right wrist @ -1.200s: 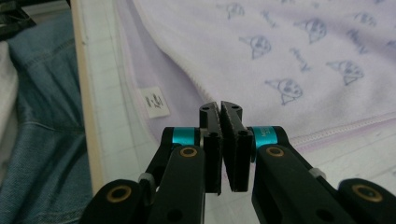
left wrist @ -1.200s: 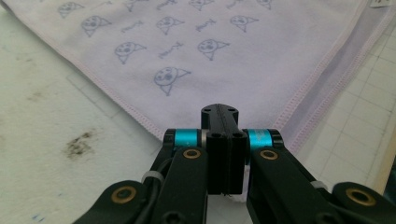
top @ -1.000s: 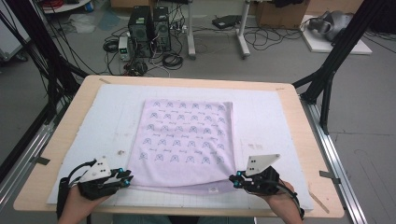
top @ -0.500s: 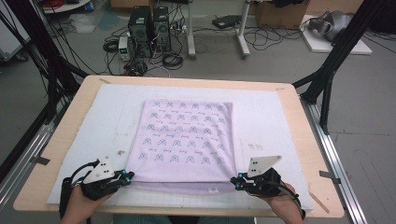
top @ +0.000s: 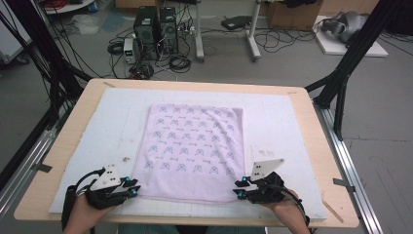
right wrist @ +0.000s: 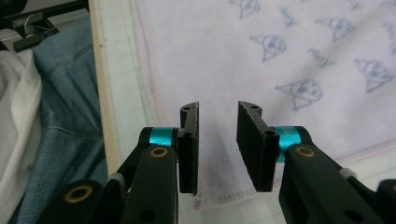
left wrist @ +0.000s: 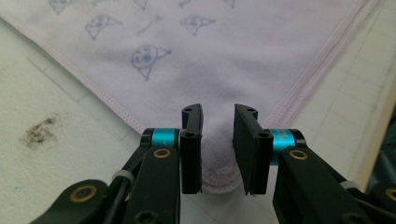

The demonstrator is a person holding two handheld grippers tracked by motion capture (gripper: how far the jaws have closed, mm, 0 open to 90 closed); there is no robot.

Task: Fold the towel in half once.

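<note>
A lilac towel (top: 192, 151) printed with small blue figures lies spread flat on the white mat (top: 277, 126). My left gripper (top: 134, 187) sits at its near left corner. Its jaws have just been opening and stand apart, with the slightly bunched corner (left wrist: 217, 154) between them and the pads not pressing on it. My right gripper (top: 237, 190) is at the near right corner. Its jaws have also just been opening and stand apart over the flat towel (right wrist: 261, 60) by the hem.
The mat covers a wooden table (top: 73, 122), and a dark stain (left wrist: 39, 130) marks the mat left of the towel. The person's jeans (right wrist: 60, 116) show past the table's near edge. Computer towers (top: 156, 27), cables and black frame legs stand beyond the far edge.
Both hands have stayed at the towel's near corners. The towel lies spread as before.
</note>
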